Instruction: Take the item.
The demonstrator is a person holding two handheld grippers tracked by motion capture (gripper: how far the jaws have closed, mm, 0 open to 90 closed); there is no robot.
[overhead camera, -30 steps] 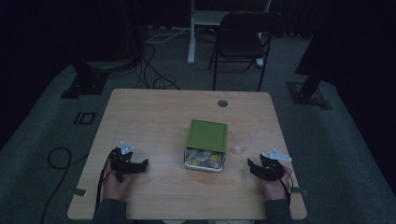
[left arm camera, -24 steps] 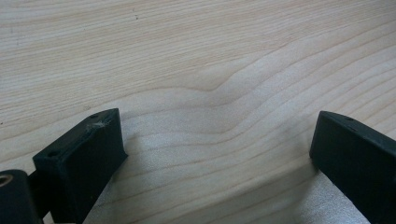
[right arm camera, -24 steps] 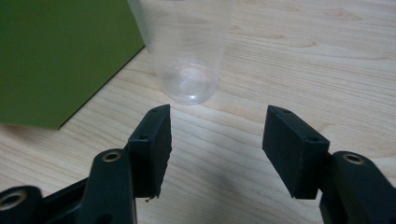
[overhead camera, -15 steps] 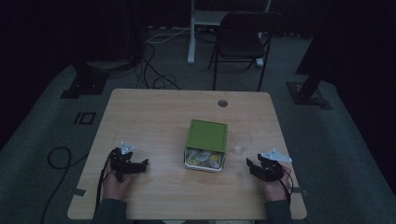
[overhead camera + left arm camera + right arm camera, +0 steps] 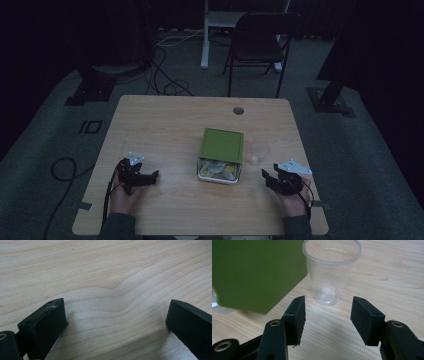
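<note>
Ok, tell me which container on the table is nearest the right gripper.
The clear plastic cup, standing upright just ahead of the right gripper; the green box lies farther off, toward the table's middle.

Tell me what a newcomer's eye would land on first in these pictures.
The green box at the middle of the wooden table stands out most, its near end showing pale contents. Just right of it stands an empty clear plastic cup, upright, straight ahead of the right gripper, whose jaws are open and apart from it.
</note>
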